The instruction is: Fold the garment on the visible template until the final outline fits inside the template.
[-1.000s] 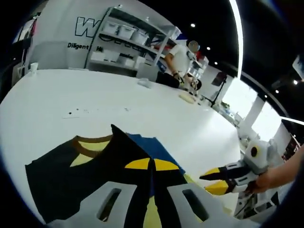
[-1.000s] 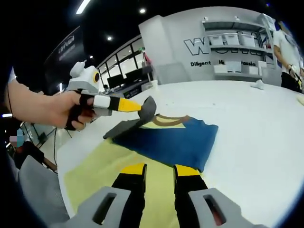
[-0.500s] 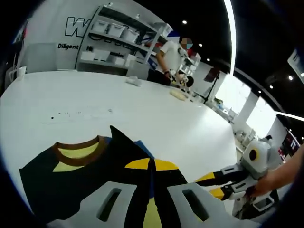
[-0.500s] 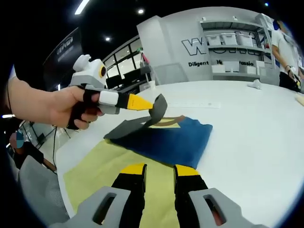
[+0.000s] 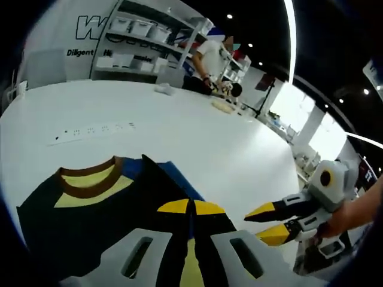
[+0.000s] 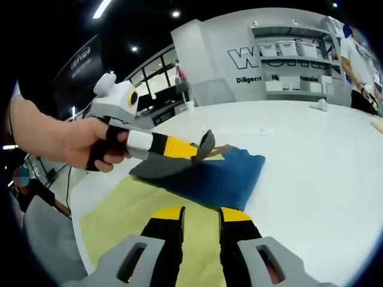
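Observation:
The garment lies on the white table, dark on its inner side, with a brown collar and a blue outer face. Under it lies the pale yellow template. My left gripper is shut on a dark flap of the garment and holds it lifted a little above the blue part; a hand carries that left gripper in from the left. My right gripper hovers open over the template's near part, holding nothing. In the left gripper view, the right gripper stands to the right, apart from the cloth.
The white table stretches far behind the garment. A power strip lies on it beyond the collar. Small objects sit at the far end, where a person stands by shelves with bins.
The left gripper has carried the dark flap lower and further across the blue part of the garment. The right gripper stays open near the template.

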A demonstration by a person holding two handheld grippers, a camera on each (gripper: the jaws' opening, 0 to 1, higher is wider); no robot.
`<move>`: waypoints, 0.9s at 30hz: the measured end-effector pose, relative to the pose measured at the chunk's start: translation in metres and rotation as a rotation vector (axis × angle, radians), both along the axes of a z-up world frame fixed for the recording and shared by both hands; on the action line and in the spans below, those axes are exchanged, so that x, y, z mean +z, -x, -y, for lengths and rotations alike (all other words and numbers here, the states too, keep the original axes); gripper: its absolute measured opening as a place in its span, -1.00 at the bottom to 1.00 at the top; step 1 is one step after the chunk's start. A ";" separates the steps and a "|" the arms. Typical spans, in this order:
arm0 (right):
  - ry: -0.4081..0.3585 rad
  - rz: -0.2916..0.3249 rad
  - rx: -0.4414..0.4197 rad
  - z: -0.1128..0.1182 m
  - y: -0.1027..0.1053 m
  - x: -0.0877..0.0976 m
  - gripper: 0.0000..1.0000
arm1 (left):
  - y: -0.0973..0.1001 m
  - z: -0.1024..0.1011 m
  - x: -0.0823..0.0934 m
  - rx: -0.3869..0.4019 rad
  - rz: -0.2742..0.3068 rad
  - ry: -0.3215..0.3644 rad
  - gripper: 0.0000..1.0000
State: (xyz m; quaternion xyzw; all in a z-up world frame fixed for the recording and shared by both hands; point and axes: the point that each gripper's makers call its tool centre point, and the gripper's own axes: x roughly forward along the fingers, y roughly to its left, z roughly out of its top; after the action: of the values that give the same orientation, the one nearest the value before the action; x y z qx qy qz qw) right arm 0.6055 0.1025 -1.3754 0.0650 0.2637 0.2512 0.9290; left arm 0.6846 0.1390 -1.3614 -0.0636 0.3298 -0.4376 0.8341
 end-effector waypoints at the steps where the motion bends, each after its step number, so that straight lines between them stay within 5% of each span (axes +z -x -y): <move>1: 0.001 0.000 0.000 0.000 0.000 0.000 -0.66 | 0.002 0.001 -0.001 -0.005 -0.003 -0.001 -0.99; 13: 0.008 0.000 0.001 0.002 0.000 0.001 -0.67 | 0.013 0.006 0.003 -0.044 -0.003 0.013 -1.00; 27: 0.016 -0.019 0.025 -0.006 0.001 -0.006 -0.61 | 0.026 -0.070 0.006 0.041 0.009 0.003 -0.84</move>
State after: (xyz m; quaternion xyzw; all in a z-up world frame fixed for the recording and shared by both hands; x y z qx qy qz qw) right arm 0.6049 0.1083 -1.3810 0.0568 0.2754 0.2603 0.9237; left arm 0.6583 0.2094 -1.3553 -0.0699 0.3239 -0.4211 0.8443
